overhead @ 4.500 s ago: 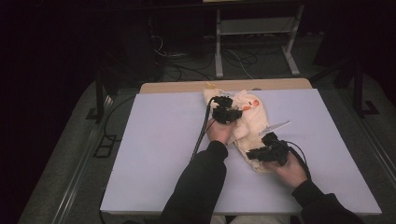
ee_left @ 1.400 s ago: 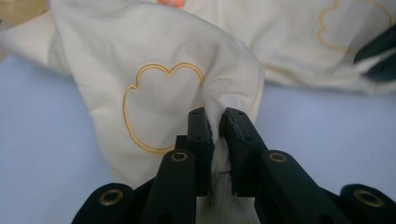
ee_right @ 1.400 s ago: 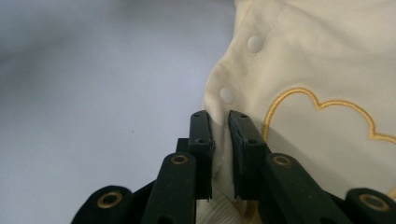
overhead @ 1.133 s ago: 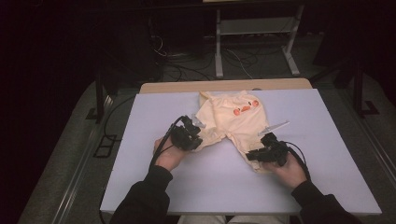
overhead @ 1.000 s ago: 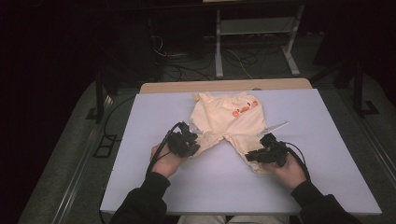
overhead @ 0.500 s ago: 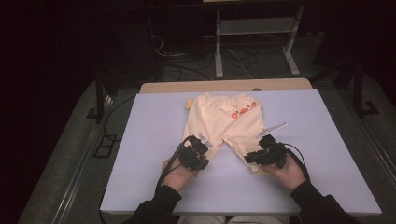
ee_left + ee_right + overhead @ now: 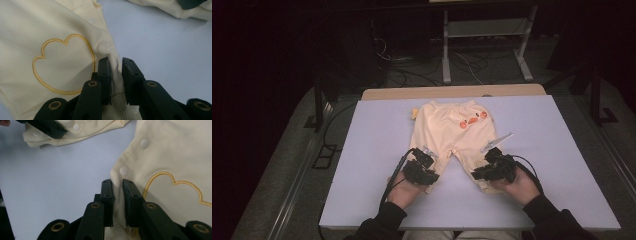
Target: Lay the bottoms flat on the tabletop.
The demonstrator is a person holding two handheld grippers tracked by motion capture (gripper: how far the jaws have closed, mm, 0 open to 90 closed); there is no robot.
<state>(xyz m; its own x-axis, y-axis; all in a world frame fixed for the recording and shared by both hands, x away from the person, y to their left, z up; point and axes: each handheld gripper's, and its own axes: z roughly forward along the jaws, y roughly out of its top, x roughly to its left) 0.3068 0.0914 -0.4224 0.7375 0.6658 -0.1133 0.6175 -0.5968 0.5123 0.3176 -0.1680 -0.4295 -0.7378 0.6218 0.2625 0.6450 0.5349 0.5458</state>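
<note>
Fingers (image 7: 103, 72) of the left gripper (image 7: 424, 172) pinch one leg cuff of the yellow baby pants (image 7: 452, 130), though they have just been loosening; the right gripper (image 7: 487, 172) pinches the other cuff. Pants lie flat on the white table (image 7: 562, 150)

The baby trousers (image 7: 451, 135) lie flat on the table (image 7: 362, 150), waistband at the far side; the left gripper (image 7: 422, 172) sits at the left leg's cuff; the right gripper (image 7: 492, 170) at the right leg's.

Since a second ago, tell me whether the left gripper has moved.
Yes. The left gripper has come toward the table's near edge, dragging its leg of the baby trousers straight.
</note>
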